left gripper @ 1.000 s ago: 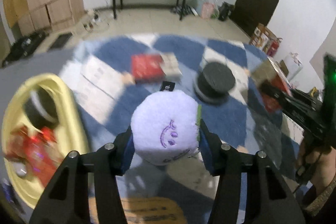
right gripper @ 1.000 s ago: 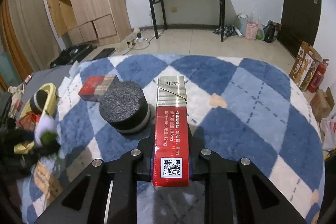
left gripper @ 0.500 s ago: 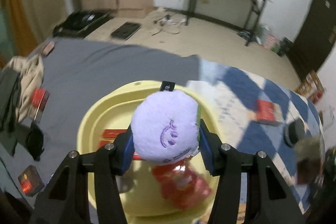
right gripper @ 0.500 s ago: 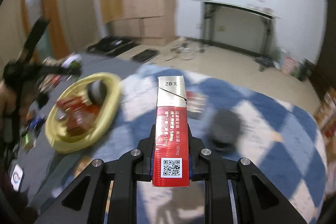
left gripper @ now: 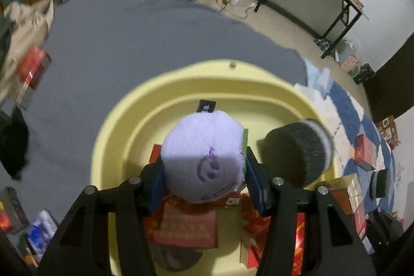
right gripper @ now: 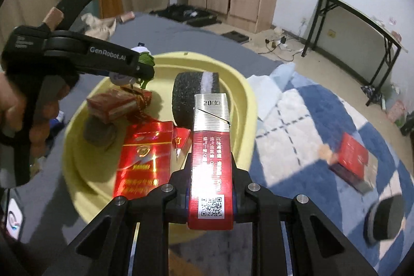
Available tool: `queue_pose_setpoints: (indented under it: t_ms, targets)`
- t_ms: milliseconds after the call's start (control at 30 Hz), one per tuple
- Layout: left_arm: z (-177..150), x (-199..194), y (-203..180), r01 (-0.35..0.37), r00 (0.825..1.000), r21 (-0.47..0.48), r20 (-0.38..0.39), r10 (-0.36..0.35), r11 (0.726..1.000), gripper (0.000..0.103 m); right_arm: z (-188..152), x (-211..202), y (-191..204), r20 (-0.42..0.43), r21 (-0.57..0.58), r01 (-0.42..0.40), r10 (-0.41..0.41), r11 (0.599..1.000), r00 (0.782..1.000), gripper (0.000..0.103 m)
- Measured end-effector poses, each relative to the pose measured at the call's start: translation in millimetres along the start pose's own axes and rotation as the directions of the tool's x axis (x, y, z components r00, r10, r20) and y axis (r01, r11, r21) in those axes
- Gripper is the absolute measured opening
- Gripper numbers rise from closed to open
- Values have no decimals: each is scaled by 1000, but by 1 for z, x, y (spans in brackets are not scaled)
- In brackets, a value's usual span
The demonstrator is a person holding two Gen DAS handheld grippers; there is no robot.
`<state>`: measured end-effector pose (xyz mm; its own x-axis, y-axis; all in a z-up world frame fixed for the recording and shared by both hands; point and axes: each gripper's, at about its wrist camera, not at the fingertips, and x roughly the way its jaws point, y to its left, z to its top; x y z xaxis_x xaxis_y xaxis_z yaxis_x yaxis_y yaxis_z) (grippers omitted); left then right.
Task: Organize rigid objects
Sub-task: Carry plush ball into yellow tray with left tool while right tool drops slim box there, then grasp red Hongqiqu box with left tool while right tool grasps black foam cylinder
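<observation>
Here we see the left gripper (left gripper: 204, 172) clamped on a lilac plush ball (left gripper: 203, 157) stitched with a purple face, held over the yellow basin (left gripper: 124, 126). Within the basin lie red packets (left gripper: 181, 226) and a dark foam disc (left gripper: 297, 151) propped on edge.
</observation>
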<state>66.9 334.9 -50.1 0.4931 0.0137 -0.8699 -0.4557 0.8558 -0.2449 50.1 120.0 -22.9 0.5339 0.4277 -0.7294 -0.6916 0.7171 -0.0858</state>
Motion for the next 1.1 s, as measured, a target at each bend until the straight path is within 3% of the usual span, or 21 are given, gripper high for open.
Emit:
queue_pose_setpoints:
  t_ms: [167,400,500,533,633,667,767,900,967,1100]
  targets:
    - [2,5,0,9,1000,-19,3,-9,1000,56,14,13,24,-36,-52,5,-6,999,999,20]
    - [1,8,11,-31,1000,-37,-5,31,999,57,25,24,33,-48,-62,3,-6,998,999,21]
    - [3,3,15,-40,999,-64,1,40,997,63,26,25,37,-48,-92,16,-21,996,999,23]
    - [4,0,15,-45,999,-68,9,46,997,71,26,25,37,-44,-95,22,-26,995,999,24]
    - [9,-19,11,-26,997,-58,69,30,998,90,22,21,31,-27,-68,3,-4,998,1000,49]
    - [11,-26,8,-23,996,-50,87,27,998,97,21,21,28,-22,-57,-6,5,998,1000,62]
    - [18,-53,-5,-44,988,-34,147,48,998,103,17,8,23,10,-36,1,0,999,1000,76]
    - [19,-74,-37,3,987,19,159,-6,1000,103,6,-21,7,64,9,22,-22,1000,998,97]
    - [16,-80,-65,10,987,77,161,-22,997,103,-5,-43,-9,99,58,39,-45,998,994,103]
    - [-3,-81,-138,54,988,192,134,-81,980,103,-35,-84,-44,140,145,86,-107,986,984,103]
